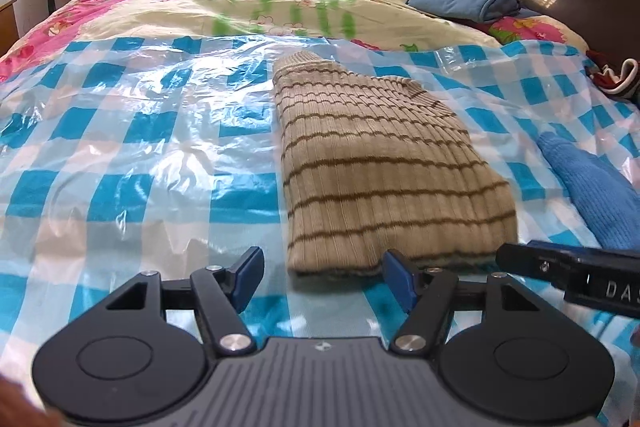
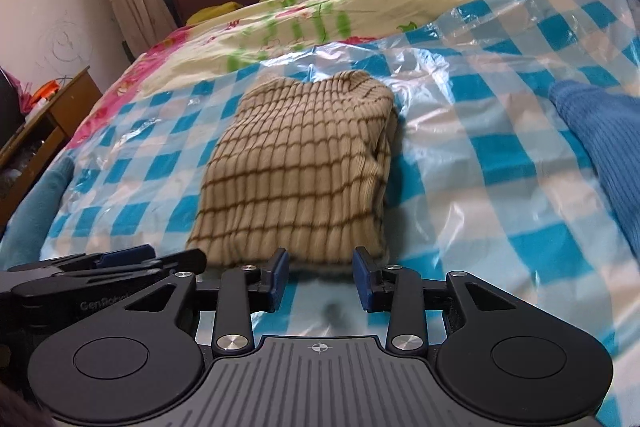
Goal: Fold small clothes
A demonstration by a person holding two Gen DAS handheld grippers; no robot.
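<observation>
Both grippers hang empty at the near edge of the folded beige ribbed sweater with thin brown stripes (image 1: 384, 163), our left gripper (image 1: 324, 277) spread wide and our right gripper (image 2: 320, 277) parted more narrowly, neither pinching cloth. We see the sweater lying as a compact bundle on the glossy blue-and-white checked plastic sheet (image 1: 140, 131) covering the bed, well apart from a blue knitted garment (image 1: 592, 183). Our worry: the slick sheet could let the bundle slide or spring open if nudged.

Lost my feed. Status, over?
Left tool and right tool open, empty. Striped sweater lies folded on the checked sheet. Blue garment alongside, clear of it.
</observation>
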